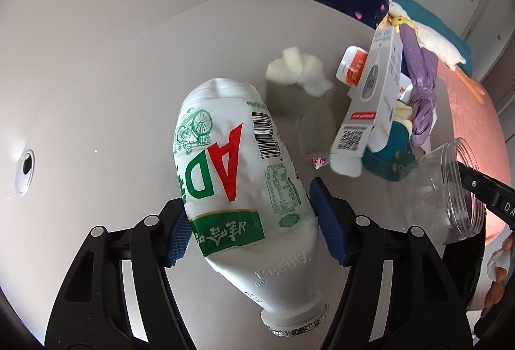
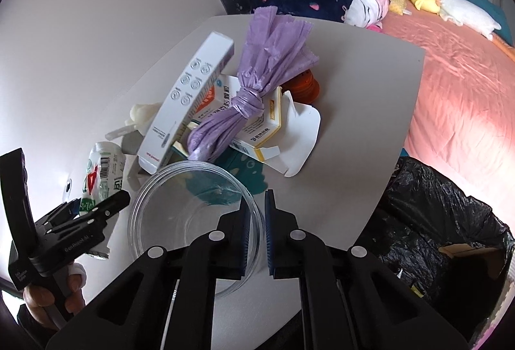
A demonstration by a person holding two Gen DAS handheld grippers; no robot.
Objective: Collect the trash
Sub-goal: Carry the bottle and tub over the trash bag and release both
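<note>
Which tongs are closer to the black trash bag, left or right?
Right. The right tongs pinch the rim of the clear jar just beside the black trash bag; the left tongs, gripping the white bottle, are beyond the jar.

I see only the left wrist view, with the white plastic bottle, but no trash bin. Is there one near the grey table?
Observer: Yes, a bin lined with a black plastic bag stands beside the grey table, at its right edge in the right wrist view.
Operator: Is the bin empty?
Observer: No, a brown cardboard piece lies inside.
Operator: How is the clear plastic jar held?
Observer: The right hand-held gripper pinches its wall, one pad inside, one outside.
</note>
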